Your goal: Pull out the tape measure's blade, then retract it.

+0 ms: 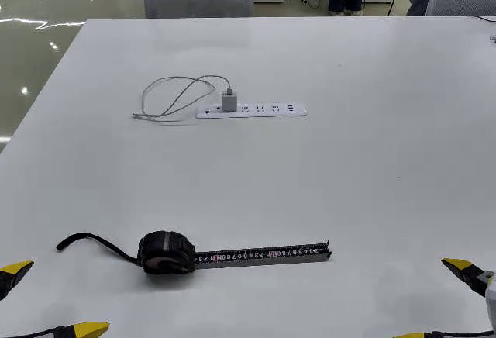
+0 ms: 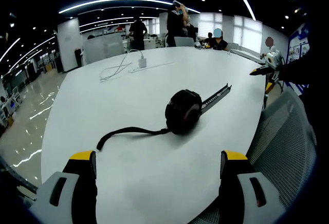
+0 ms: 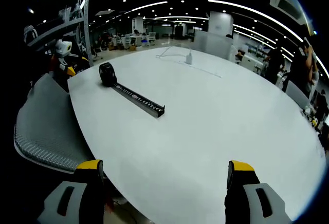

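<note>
**A:** Nearest us, our left gripper (image 2: 158,157) hangs at the edge of the white table (image 1: 372,167), jaws wide apart and empty.

**B:** Our right gripper (image 3: 164,165) is the same: jaws spread, well apart from the left.

**A:** Just beyond them we see the tape measure (image 1: 167,252) lying on the table. Its blade (image 1: 263,255) is drawn out to the right and its black strap (image 1: 89,239) trails left.

**B:** Farther off we have a power strip (image 1: 252,110) with a charger (image 1: 229,101) plugged in and a looped cable (image 1: 174,94).
</note>
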